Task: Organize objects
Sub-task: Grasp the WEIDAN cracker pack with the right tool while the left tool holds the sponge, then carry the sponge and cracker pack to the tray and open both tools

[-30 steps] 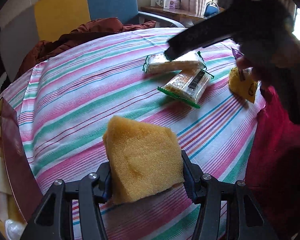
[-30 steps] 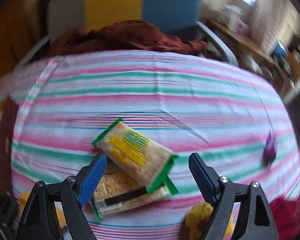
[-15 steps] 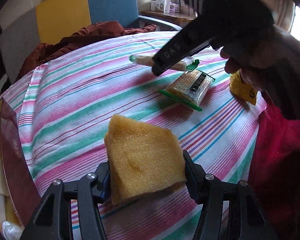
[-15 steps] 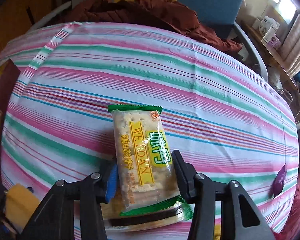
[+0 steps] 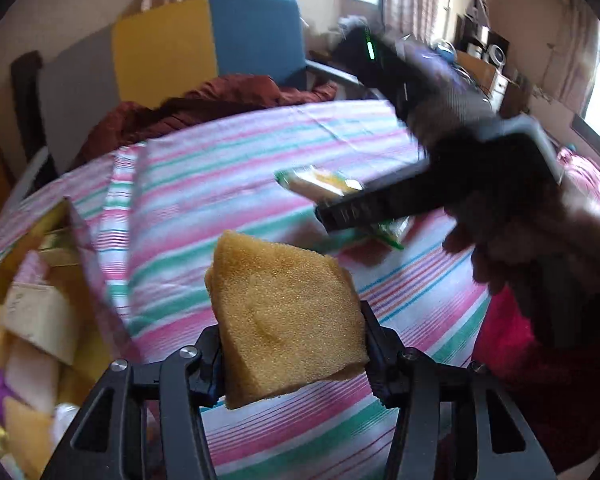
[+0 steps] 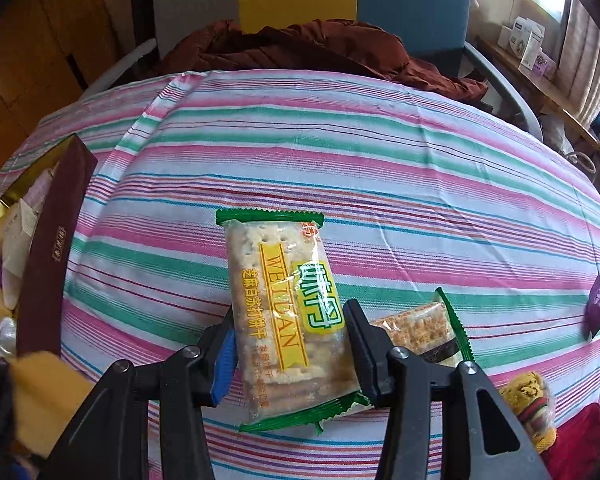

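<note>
Crackers now clamped in right gripper, lifted; left gripper closing on sponge, both bound for box

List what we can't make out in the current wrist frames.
- Left wrist view: the cracker packet is motion-blurred and half covered by the right gripper; its print is unreadable.
- Left wrist view: the contents of the box are blurred and cut off by the left edge.
- Right wrist view: the second packet is partly behind the right gripper's finger.
- Right wrist view: the purple object is too small to identify.
</note>
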Demonstrator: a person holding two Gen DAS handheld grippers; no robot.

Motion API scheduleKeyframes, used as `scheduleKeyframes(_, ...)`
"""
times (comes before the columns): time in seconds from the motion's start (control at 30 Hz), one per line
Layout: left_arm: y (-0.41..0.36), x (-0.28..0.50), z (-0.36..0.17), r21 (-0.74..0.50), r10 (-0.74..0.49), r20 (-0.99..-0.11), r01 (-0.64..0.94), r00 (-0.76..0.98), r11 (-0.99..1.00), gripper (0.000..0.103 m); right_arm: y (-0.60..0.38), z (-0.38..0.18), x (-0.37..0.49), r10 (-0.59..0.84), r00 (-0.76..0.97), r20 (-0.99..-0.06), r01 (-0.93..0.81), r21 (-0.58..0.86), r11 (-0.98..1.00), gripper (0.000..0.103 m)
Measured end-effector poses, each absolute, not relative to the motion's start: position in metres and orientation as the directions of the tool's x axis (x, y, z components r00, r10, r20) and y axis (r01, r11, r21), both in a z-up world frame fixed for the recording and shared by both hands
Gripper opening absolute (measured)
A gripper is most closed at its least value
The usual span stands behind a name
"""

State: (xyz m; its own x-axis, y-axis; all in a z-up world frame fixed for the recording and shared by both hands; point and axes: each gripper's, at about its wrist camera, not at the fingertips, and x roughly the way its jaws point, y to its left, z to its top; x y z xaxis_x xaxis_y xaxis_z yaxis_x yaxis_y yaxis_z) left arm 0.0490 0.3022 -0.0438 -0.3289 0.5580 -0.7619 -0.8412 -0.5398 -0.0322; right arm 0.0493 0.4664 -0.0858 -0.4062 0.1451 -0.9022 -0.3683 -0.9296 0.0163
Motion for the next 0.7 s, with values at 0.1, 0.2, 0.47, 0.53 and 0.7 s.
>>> scheduleKeyframes(0.1, 0.288, 0.046, -0.032, -0.023, 0.554, -0.746, -0.817, -0.370, -0.577, 0.055, 0.456, -0.087, 0.047, 0.182, -0.406, -0.896, -0.335, -0.039, -0.941, 0.049)
scheduleKeyframes(0.2, 0.274, 0.045, -0.024, -0.005, 0.546, -0.730, -0.795, -0.412, -0.607, 0.055, 0.450, -0.091, 0.043, 0.203, -0.398, -0.895, -0.311, -0.077, -0.947, 0.049)
scheduleKeyframes(0.47, 0.239, 0.030, -0.015, 0.007, 0.504, -0.713, -0.724, -0.487, -0.690, 0.056, 0.458, -0.089, 0.046, 0.176, -0.413, -0.894, -0.337, -0.030, -0.941, 0.049)
scheduleKeyframes(0.53, 0.229, 0.026, -0.013, 0.010, 0.493, -0.709, -0.706, -0.505, -0.709, 0.056, 0.459, -0.089, 0.046, 0.142, -0.421, -0.896, -0.339, 0.011, -0.941, 0.049)
scheduleKeyframes(0.7, 0.202, 0.021, -0.011, 0.004, 0.464, -0.706, -0.658, -0.536, -0.753, 0.056, 0.457, -0.087, 0.045, 0.091, -0.427, -0.900, -0.345, 0.070, -0.936, 0.049)
